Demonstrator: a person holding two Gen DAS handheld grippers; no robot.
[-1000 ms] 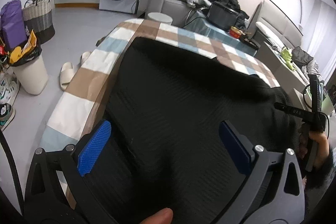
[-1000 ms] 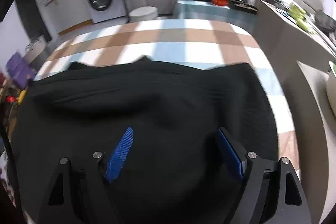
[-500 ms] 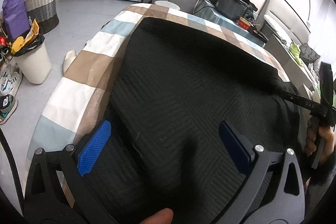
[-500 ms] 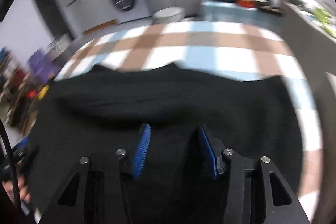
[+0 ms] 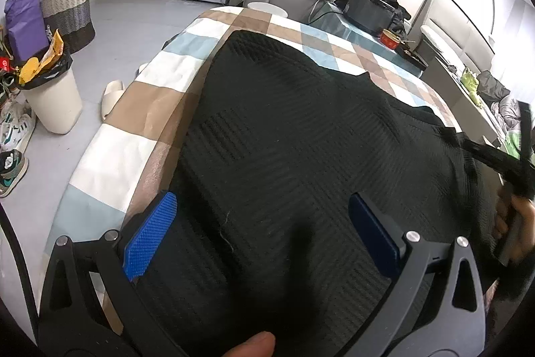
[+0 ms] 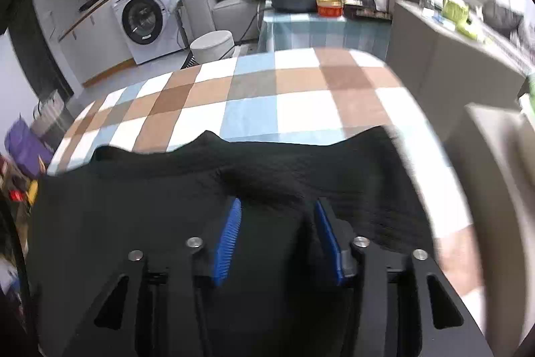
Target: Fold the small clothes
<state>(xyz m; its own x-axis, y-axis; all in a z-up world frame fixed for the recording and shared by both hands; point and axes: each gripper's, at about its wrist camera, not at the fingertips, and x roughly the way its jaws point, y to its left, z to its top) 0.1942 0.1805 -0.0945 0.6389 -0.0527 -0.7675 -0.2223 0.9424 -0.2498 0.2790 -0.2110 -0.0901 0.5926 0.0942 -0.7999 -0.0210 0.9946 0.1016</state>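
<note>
The black knitted garment (image 5: 301, 156) was spread flat on the checked cloth (image 5: 110, 163) of the table, its long axis running from about eight o'clock to two o'clock in the left wrist view. It lay directly under both claws, reaching away toward twelve o'clock. The left claw (image 5: 264, 236) was held spread wide above the near edge, with nothing pinched. The right claw (image 6: 277, 240) was half closed, its jaws having just been opening a little, with a raised fold of the knit bunched between the blue pads (image 6: 229, 236); whether the pads were pressing on it could not be told. The right claw was judged the nearer to a grip. The fabric appeared thick, ribbed in a block pattern, soft and limp; the cloth beneath looked smooth, in brown, blue and white squares.
</note>
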